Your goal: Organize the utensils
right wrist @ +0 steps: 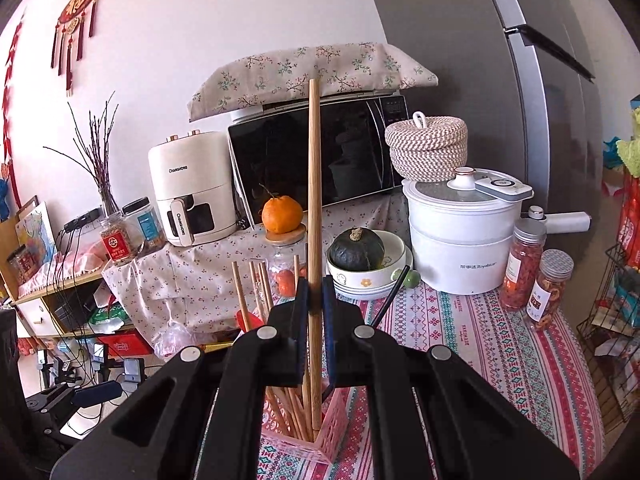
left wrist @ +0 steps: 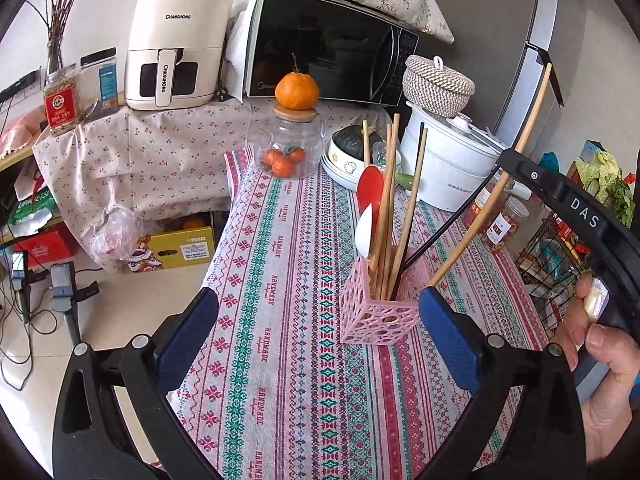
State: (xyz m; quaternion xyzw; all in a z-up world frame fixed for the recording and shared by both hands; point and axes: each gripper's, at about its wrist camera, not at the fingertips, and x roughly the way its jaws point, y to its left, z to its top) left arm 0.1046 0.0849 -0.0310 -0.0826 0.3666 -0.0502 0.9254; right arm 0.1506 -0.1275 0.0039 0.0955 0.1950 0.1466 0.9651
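Right wrist view, right gripper (right wrist: 315, 300) jaws clamp chopstick (right wrist: 314, 184), tip hidden in holder (right wrist: 320, 446), left gripper (left wrist: 320, 312) jaws apart.

Patterned tablecloth (left wrist: 280, 320) covers the table — pink holder (left wrist: 374, 316) standing on it.

Holder: pink openwork plastic basket (left wrist: 376, 318), square, upright on the patterned tablecloth (left wrist: 280, 320)
Contents: several wooden chopsticks (left wrist: 386, 216) leaning loosely, tips down; one black chopstick (left wrist: 440, 236) slanting out to the right; a red spoon (left wrist: 370, 190) and a white spoon (left wrist: 366, 232), bowls up
Held chopstick: pale wood (right wrist: 314, 200), near vertical in the right wrist view; pinched between the right gripper (right wrist: 316, 300) pads; its lower end seems to sit just inside the basket, though the fingers partly hide it
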